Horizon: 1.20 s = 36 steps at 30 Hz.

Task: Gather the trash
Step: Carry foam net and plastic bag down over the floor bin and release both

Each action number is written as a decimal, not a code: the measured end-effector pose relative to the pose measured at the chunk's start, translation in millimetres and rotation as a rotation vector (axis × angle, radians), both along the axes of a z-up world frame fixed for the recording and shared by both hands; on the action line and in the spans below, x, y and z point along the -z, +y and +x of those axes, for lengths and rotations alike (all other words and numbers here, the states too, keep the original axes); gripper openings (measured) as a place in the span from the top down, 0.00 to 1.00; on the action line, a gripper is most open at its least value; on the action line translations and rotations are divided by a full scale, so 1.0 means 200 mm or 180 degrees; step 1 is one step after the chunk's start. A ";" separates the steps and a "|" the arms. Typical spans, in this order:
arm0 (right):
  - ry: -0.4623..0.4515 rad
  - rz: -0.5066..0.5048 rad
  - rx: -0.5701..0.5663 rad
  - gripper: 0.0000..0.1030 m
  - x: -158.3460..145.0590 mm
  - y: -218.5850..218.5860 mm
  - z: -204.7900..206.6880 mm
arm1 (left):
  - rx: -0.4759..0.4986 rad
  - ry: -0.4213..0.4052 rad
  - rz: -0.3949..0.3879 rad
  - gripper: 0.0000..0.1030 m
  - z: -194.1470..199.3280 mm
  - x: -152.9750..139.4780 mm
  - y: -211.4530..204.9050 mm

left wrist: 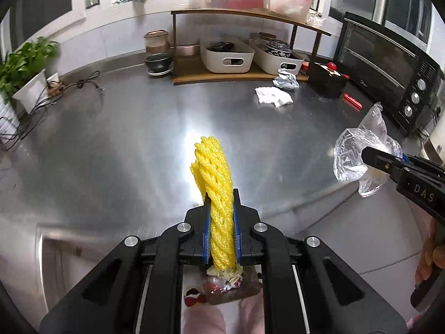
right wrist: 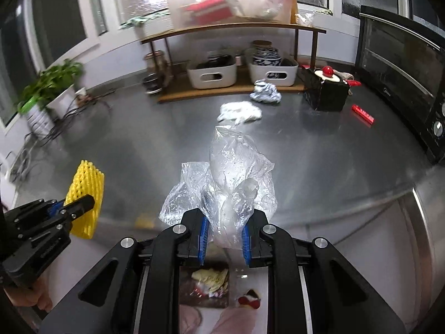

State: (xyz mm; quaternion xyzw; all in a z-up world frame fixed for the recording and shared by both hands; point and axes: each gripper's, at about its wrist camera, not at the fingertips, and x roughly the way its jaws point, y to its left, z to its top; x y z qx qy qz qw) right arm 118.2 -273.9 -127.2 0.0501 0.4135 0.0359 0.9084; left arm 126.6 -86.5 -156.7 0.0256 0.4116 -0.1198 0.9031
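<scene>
My left gripper (left wrist: 221, 194) is shut on a yellow foam fruit net (left wrist: 214, 183) and holds it above the steel counter's front edge; the net also shows in the right wrist view (right wrist: 86, 194). My right gripper (right wrist: 224, 217) is shut on a crumpled clear plastic bag (right wrist: 236, 172), also seen in the left wrist view (left wrist: 358, 150). A white crumpled tissue (left wrist: 274, 96) (right wrist: 239, 112) and a crumpled foil ball (left wrist: 286, 80) (right wrist: 264, 91) lie on the counter at the back. Below both grippers a container holding scraps (left wrist: 225, 284) (right wrist: 208, 281) shows between the arms.
A wooden shelf (left wrist: 239, 78) with white bins stands at the back. A black toaster oven (left wrist: 389, 69) is at the right, with a black box (left wrist: 329, 79) and a red object (left wrist: 351, 101) beside it. A potted plant (left wrist: 25, 69) and cables sit at the left.
</scene>
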 end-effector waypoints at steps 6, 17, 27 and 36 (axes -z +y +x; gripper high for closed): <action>0.0059 0.0057 -0.0113 0.80 0.10 0.11 -0.24 | -0.0039 -0.0010 -0.0116 0.89 -0.29 0.08 0.09; 0.0395 0.0181 -0.0187 0.80 0.56 0.23 -0.43 | -0.0089 0.0292 -0.0076 0.89 -0.57 0.56 0.17; 0.0837 0.0268 -0.0079 0.80 1.10 0.24 -0.40 | -0.0075 0.0650 -0.0084 0.89 -0.52 1.01 0.16; 0.1261 0.0232 -0.0005 0.80 1.54 0.29 -0.26 | -0.0070 0.1134 -0.0048 0.89 -0.39 1.51 0.15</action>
